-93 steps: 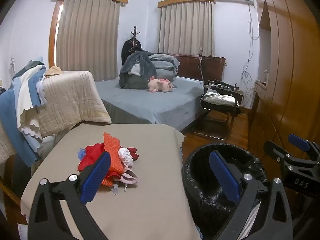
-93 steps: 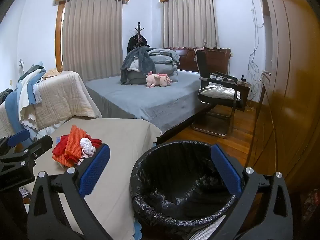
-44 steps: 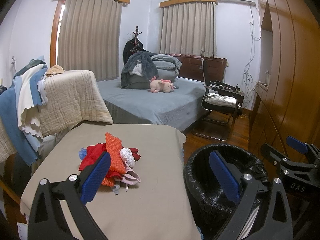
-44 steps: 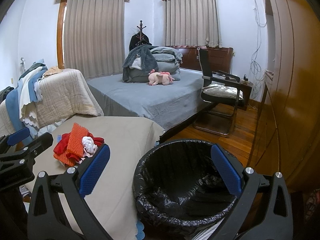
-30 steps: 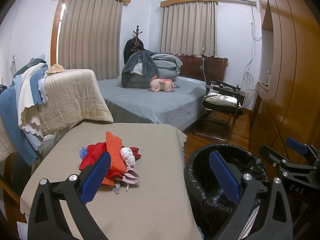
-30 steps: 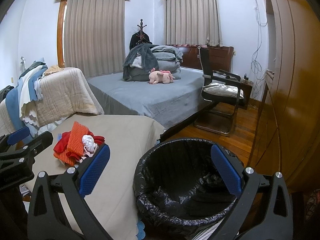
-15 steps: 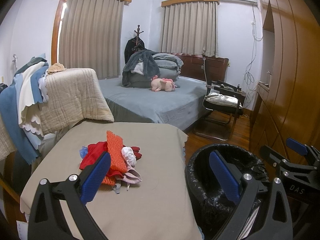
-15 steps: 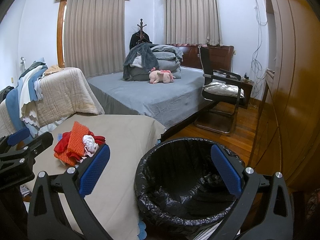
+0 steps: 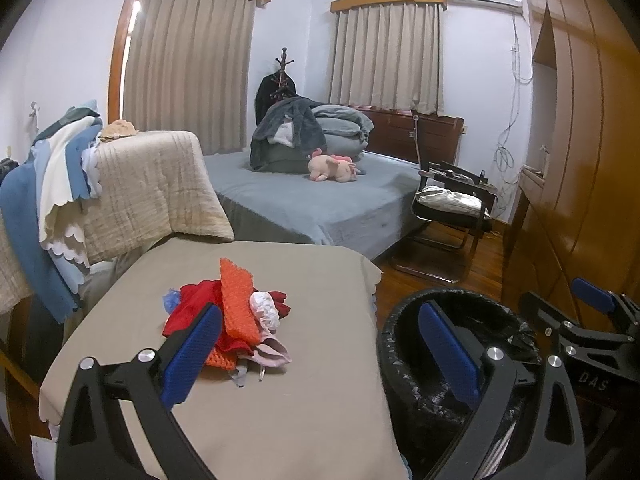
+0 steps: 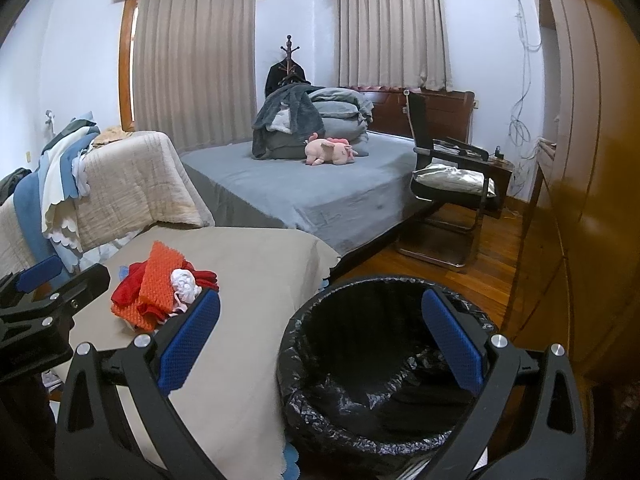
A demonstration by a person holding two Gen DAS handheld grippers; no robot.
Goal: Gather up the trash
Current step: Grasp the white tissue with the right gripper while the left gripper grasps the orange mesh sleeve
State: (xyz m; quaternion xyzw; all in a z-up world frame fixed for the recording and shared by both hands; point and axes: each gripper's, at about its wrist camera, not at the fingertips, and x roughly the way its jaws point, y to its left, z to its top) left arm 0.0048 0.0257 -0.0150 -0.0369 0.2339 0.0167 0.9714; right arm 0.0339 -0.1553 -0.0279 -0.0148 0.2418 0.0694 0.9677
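A small pile of trash (image 9: pixel 232 316), red and orange fabric with white and pink scraps, lies on a beige-covered table (image 9: pixel 312 400); it also shows in the right wrist view (image 10: pixel 160 292). A bin lined with a black bag (image 10: pixel 376 380) stands on the floor right of the table, also in the left wrist view (image 9: pixel 452 344). My left gripper (image 9: pixel 320 352) is open and empty, held above the table's near side. My right gripper (image 10: pixel 320 344) is open and empty, held over the bin's near rim.
A blanket-draped rack (image 9: pixel 132 192) stands left of the table. A grey bed (image 9: pixel 320 200) with bedding and a pink plush toy (image 9: pixel 332 168) lies behind. A black chair (image 9: pixel 452 208) and wooden wardrobe doors (image 9: pixel 580 160) stand on the right, beside a wood floor.
Both views have drifted very slightly; the pile and bin sit a touch further right in the right wrist view. Both grippers stay open and empty.
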